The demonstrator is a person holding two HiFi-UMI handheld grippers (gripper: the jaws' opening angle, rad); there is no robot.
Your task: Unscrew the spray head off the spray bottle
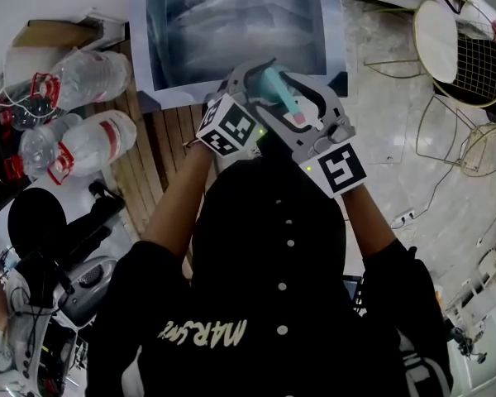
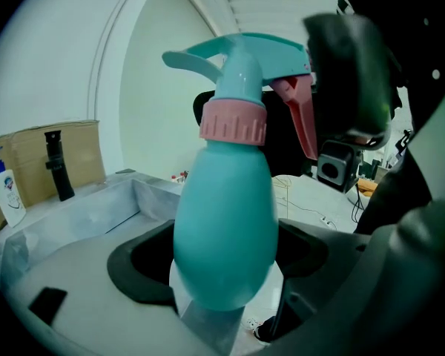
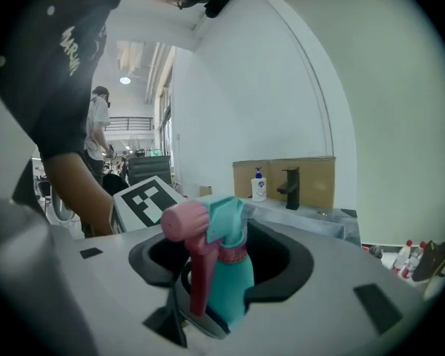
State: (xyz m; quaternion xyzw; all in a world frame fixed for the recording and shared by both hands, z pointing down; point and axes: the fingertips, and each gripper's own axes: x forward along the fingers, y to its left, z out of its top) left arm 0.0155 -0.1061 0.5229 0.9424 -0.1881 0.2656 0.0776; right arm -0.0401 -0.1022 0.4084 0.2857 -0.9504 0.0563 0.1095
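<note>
As our left gripper (image 2: 226, 277) clamps the spray bottle (image 2: 224, 213) by its belly, held up before us so it can't turn, our right gripper (image 3: 224, 269) stands unclenched around the spray head (image 3: 211, 225), pads clear, lined up, we reckon, to twist above the pink collar (image 2: 233, 122).

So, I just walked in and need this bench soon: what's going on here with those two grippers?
A person is working a handheld gripper in each hand. The left gripper is clamped on the belly of a teal spray bottle. The right gripper has its jaws either side of the spray head, apart and, as far as its view shows, not pressing on it. The pink collar sits on the bottle's neck, so the head is not off yet.
</note>
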